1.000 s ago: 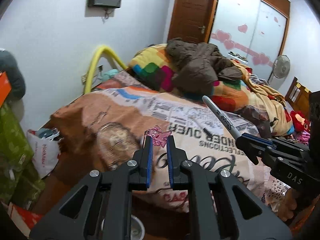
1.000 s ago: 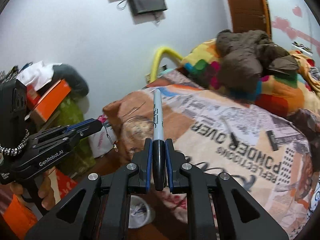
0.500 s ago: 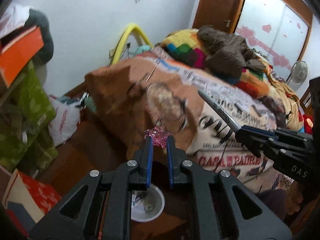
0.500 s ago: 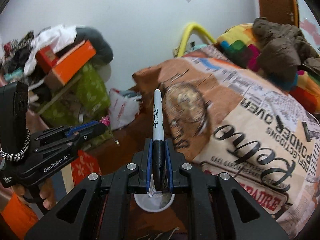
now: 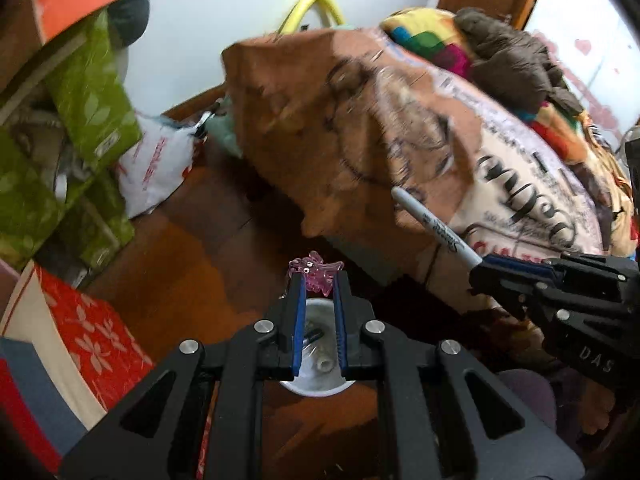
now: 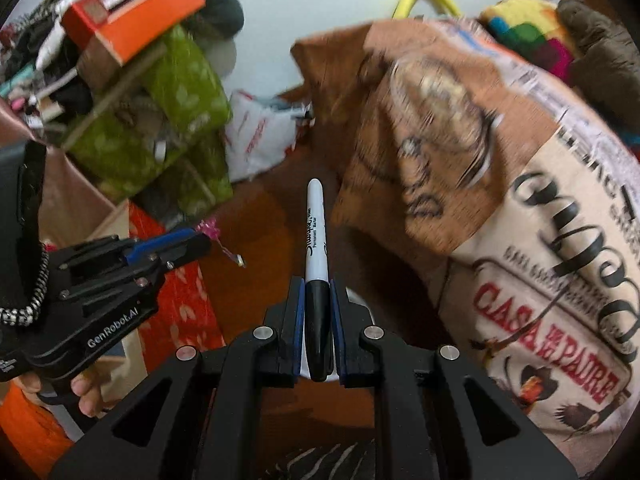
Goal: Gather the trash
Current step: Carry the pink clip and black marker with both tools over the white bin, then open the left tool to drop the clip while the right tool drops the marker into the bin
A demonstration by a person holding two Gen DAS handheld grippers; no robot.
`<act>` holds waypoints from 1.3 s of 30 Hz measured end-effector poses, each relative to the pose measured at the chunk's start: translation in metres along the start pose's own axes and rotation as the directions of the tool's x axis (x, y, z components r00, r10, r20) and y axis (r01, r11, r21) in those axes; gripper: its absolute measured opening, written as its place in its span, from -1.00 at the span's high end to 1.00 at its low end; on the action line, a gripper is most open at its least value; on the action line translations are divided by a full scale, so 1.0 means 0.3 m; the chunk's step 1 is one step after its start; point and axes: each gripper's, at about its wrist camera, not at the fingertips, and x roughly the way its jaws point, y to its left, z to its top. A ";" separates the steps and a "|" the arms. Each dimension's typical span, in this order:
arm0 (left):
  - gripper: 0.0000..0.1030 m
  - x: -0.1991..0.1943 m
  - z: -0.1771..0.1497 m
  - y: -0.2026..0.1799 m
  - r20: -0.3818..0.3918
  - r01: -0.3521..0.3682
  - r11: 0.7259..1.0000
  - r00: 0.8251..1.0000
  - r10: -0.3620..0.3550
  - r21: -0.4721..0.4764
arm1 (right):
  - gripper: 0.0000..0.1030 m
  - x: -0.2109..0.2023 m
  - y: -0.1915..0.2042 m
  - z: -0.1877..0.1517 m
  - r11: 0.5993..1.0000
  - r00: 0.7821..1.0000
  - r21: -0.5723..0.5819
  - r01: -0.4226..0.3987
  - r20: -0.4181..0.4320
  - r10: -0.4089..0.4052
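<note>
Left wrist view: left gripper (image 5: 317, 280) pinches a pink translucent clip (image 5: 317, 274) at its fingertips, held over a white cup (image 5: 312, 376) standing on the brown floor (image 5: 192, 264) near the corner of the bed with printed blanket (image 5: 360, 132); small bits lie inside the cup, too blurred to name. Right wrist view: right gripper (image 6: 317, 300) clamps a Sharpie marker (image 6: 315, 236) by its black cap end, grey barrel pointing forward, cup rim (image 6: 358, 296) showing just behind the fingers.
</note>
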 end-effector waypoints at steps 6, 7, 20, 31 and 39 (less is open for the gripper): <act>0.76 0.085 -0.070 0.066 -0.074 0.008 0.997 0.997 -0.014 -0.074 | 0.77 0.166 -0.002 -0.032 0.999 0.988 0.022 -0.029 -0.149 0.032; 0.76 0.103 -0.086 0.073 -0.089 0.002 0.997 0.996 -0.009 -0.082 | 0.77 0.166 -0.002 -0.032 0.999 0.988 0.022 -0.029 -0.149 0.032; 0.76 0.232 -0.146 0.084 -0.197 0.022 0.993 0.979 -0.045 -0.116 | 0.70 0.288 -0.018 -0.032 0.996 0.961 0.053 -0.066 -0.266 0.078; 0.75 0.297 -0.138 0.042 -0.282 0.068 0.990 0.954 -0.100 -0.121 | 0.69 0.219 -0.081 -0.019 0.997 0.973 0.061 -0.047 -0.222 0.059; 0.53 0.261 -0.107 -0.010 -0.273 0.014 0.998 0.962 -0.029 -0.060 | 0.26 0.136 -0.110 -0.003 0.999 0.991 0.050 -0.017 -0.134 0.024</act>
